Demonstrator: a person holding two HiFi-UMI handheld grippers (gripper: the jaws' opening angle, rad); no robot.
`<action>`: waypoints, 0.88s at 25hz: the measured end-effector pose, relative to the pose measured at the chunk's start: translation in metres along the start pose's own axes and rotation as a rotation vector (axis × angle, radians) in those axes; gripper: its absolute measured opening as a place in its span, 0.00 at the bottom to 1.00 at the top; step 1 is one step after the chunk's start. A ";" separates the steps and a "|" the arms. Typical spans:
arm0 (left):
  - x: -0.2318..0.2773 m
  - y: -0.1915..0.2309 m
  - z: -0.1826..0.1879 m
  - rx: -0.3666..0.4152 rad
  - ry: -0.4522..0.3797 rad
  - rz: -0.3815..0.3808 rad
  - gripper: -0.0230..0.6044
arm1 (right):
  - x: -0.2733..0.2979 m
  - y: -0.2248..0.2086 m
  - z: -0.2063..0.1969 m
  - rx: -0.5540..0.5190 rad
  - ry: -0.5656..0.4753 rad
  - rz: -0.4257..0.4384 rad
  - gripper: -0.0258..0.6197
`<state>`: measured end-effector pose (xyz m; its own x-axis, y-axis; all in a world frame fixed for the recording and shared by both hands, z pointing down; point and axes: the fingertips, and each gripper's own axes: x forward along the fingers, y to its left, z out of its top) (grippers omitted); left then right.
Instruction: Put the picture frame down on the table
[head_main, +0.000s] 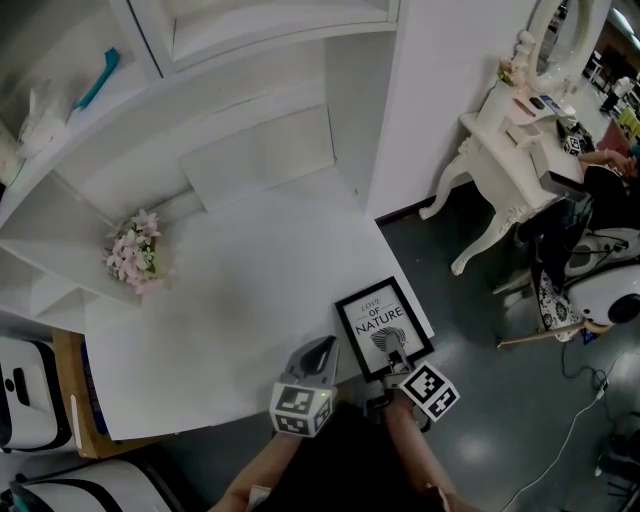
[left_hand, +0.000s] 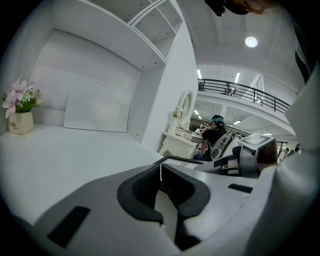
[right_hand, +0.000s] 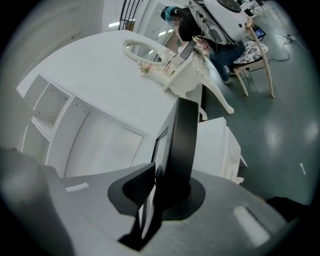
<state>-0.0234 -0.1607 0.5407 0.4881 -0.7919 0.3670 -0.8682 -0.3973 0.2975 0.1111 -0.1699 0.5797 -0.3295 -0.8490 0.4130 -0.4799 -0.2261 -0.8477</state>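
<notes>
The picture frame is black with a white print of words and a leaf drawing. It lies about flat over the near right corner of the white table; whether it rests on the top I cannot tell. My right gripper is shut on its near edge. In the right gripper view the frame runs edge-on between the closed jaws of that gripper. My left gripper hovers at the table's near edge just left of the frame, shut and empty. The frame's corner shows to its right.
A small vase of pink flowers stands at the table's left. A white panel leans against the back wall under shelves. To the right, a white dressing table with a mirror, a chair and a seated person.
</notes>
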 end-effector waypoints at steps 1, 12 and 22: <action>0.000 0.000 -0.001 0.001 0.002 0.000 0.06 | 0.000 -0.001 0.000 -0.010 0.002 -0.006 0.09; 0.000 -0.003 -0.004 0.010 0.009 0.009 0.06 | 0.001 -0.009 0.006 -0.081 0.019 -0.051 0.15; 0.002 -0.010 -0.008 0.018 0.018 0.001 0.06 | 0.001 -0.018 -0.001 -0.061 0.087 -0.093 0.49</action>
<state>-0.0129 -0.1544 0.5448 0.4883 -0.7838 0.3836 -0.8702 -0.4046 0.2811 0.1180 -0.1664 0.5960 -0.3491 -0.7808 0.5182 -0.5594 -0.2700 -0.7837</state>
